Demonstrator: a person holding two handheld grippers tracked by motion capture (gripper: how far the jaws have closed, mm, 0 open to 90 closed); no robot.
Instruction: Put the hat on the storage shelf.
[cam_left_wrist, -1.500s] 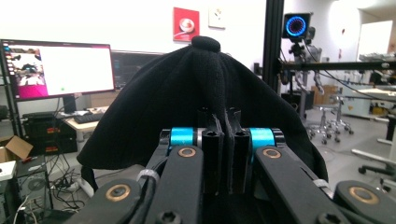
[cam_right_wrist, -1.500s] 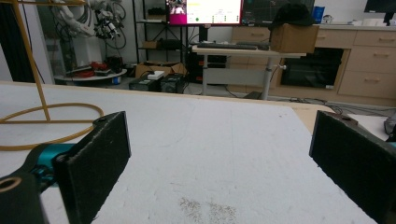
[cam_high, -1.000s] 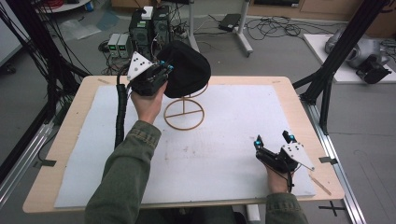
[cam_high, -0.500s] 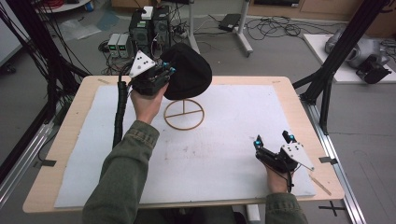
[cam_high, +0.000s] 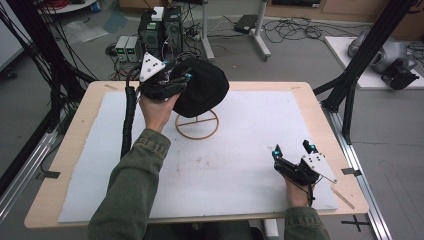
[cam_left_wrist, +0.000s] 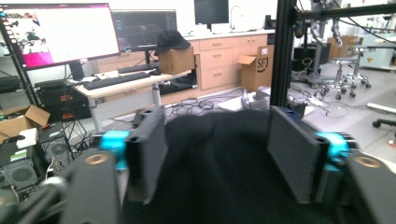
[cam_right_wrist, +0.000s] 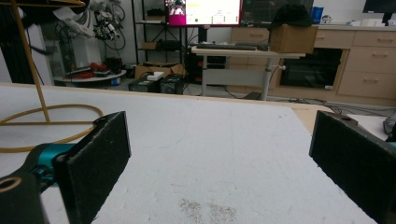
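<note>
The black cap (cam_high: 202, 92) sits on the wooden stand (cam_high: 197, 125) at the tabletop's (cam_high: 300, 95) 11 o'clock. The left claw (cam_high: 186, 80) has just opened, cap between its jaws. At 4 o'clock, the right claw (cam_high: 292, 148) gapes empty.

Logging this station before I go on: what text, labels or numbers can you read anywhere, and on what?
"SF": on the cardboard box on the floor by the drawers, left gripper view.
Monitors in the left gripper view: windows show, text too small to read.
Monitor in the right gripper view: blurred, unreadable.
Black hat, stand, table: no text seen.
</note>
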